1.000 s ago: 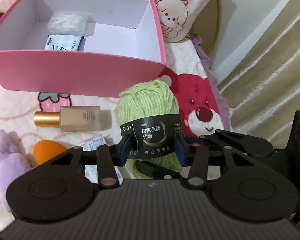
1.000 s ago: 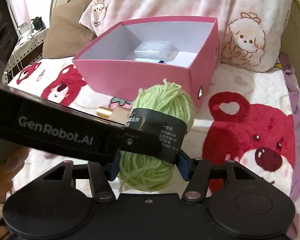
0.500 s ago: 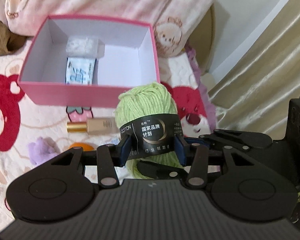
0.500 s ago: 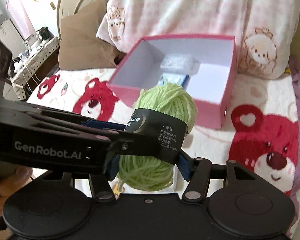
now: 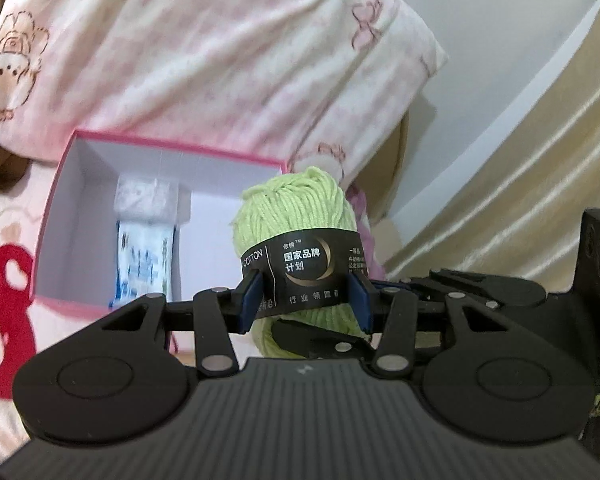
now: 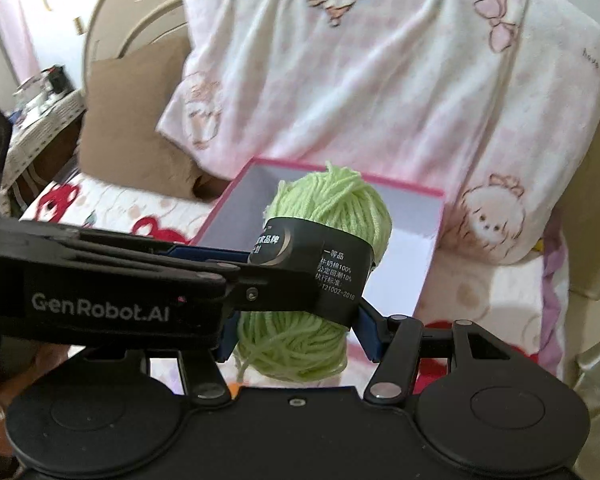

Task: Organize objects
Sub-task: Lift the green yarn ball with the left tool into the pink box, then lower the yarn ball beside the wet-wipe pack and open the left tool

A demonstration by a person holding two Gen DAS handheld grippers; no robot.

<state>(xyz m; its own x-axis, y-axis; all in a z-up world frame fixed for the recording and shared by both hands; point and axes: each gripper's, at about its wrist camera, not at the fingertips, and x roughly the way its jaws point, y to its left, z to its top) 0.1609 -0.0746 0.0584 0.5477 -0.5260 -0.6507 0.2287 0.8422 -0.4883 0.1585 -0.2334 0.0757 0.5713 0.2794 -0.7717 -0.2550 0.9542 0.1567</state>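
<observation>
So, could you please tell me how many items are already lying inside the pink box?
2: a clear plastic packet toward the far wall of the pink box, and a blue-and-white sachet just in front of it. The green yarn ball blocks the right part, so more may be hidden.

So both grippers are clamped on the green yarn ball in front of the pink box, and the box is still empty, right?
Not quite: the pink box is not empty. The left wrist view shows a clear packet and a blue-and-white packet inside. Both the left gripper and right gripper do clamp the green yarn ball.
</observation>
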